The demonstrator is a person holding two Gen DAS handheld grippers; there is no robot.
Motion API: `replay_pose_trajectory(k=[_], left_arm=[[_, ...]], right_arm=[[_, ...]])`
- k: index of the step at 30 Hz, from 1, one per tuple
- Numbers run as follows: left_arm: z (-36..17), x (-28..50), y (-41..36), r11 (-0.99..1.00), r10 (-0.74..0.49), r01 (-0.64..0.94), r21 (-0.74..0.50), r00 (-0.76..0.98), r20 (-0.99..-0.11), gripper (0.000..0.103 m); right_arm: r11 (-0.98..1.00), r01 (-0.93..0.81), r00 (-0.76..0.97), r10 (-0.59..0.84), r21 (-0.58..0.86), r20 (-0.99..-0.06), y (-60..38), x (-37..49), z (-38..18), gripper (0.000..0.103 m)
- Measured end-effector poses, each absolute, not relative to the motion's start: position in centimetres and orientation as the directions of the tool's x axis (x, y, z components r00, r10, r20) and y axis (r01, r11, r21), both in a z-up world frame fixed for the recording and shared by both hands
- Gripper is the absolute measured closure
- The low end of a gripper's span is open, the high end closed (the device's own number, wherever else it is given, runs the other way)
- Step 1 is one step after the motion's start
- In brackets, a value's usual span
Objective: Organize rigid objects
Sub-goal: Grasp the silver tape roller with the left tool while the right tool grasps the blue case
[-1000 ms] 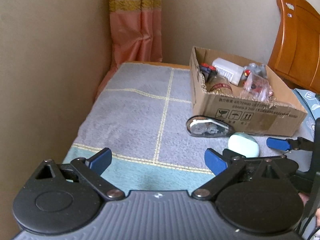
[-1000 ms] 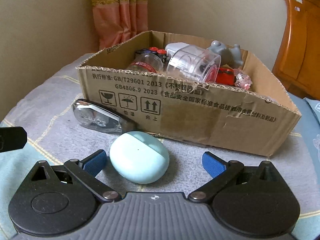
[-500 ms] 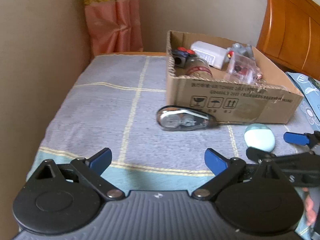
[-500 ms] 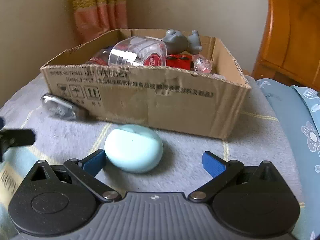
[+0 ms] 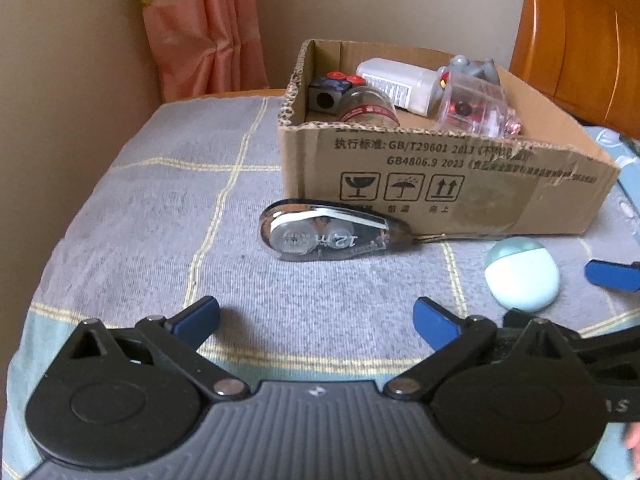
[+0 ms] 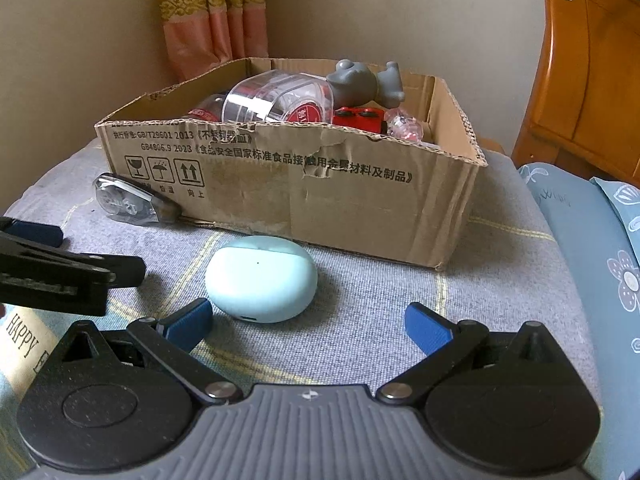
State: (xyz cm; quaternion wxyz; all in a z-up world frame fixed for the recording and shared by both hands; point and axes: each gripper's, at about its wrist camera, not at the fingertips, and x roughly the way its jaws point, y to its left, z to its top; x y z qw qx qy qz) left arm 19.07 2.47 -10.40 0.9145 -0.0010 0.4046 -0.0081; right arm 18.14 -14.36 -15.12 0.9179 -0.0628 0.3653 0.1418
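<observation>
Lying on the grey checked blanket (image 5: pixel 152 216) are the two loose things — a clear correction tape dispenser (image 5: pixel 332 232) and a pale mint earbud case (image 6: pixel 262 278). Both sit along the near wall of the cardboard box (image 6: pixel 360 208), which stands toward the far edge of the blanket, close to the curtain (image 5: pixel 200 28) in the room's corner. The dispenser rests flat on its side by the box's near left corner, its narrow tip just beside the cardboard or touching it; which of the two I cannot tell. The earbud case lies a little nearer, just in front of the middle of that wall and apart from it.

Inside the box are a clear plastic jar (image 6: pixel 280 100) on its side, a grey toy figure (image 6: pixel 364 84), a red toy car (image 6: pixel 358 116), a white bottle (image 5: pixel 396 84) and a black cube with red buttons (image 5: pixel 332 90), packed against one another.

The left gripper (image 5: pixel 316 316) has just been opening its jaws and they now stand wide with only blanket between them; the dispenser lies ahead of them, well clear of the blue pads. The right gripper (image 6: pixel 308 322) is also spread wide — the earbud case sits just ahead of its left blue pad (image 6: pixel 192 322), very near it, though contact is not certain. A wooden headboard (image 6: pixel 588 64) rises at the right edge.
</observation>
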Motion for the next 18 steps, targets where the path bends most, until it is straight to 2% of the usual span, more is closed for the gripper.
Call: replay_pose_trajectory(k=[18], left_arm=[[-10.3, 22.5, 1.3, 1.0, -0.026, 0.016, -0.021, 0.686, -0.727, 0.001]], right_arm=[[0.948, -0.318, 0.702, 0.226, -0.014, -0.675, -14.5, 18.0, -15.3, 0.0]])
